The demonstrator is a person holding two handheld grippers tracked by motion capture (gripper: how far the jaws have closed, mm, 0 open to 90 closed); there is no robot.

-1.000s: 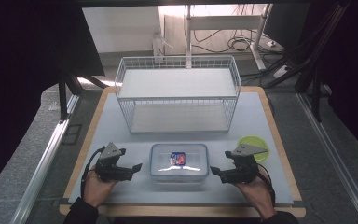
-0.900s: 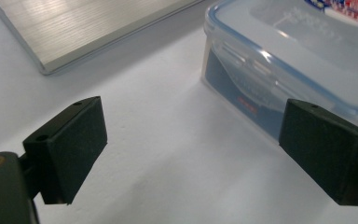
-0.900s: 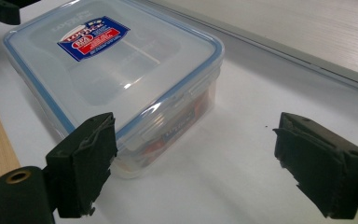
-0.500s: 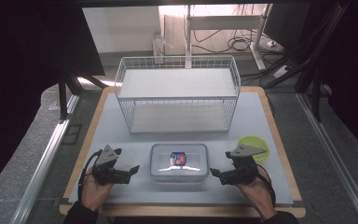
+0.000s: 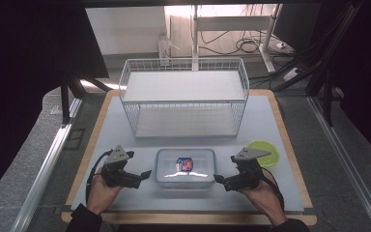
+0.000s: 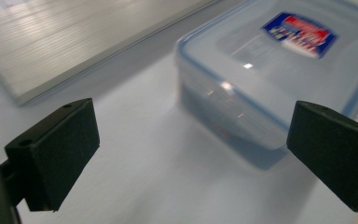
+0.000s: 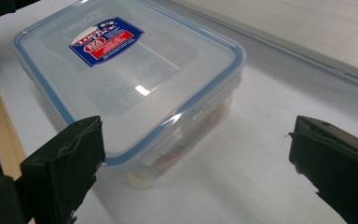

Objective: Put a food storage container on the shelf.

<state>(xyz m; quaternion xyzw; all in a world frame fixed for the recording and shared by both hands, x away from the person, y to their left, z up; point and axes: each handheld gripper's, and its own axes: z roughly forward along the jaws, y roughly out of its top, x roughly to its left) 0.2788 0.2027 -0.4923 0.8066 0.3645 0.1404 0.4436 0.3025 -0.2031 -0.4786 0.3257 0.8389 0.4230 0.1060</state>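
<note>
A clear lidded food box with a blue seal and a red-and-blue label lies flat at the front middle of the white mat. My left gripper sits just left of it, pointing at its short end. My right gripper sits just right of it, pointing at the other end. Both are open, and their jaws have just been opening. In the left gripper view the box lies ahead of the spread jaws of the left gripper, untouched. In the right gripper view the box's corner lies close by one jaw of the right gripper, not gripped.
A white wire basket rack with two shelves stands behind the box, its lower board close ahead. A lime-green round lid lies at the right, behind my right hand. The mat's wooden front edge runs just beneath my wrists.
Both hands have stayed beside the box. The jaws of both grippers look slightly wider apart than a second ago.
</note>
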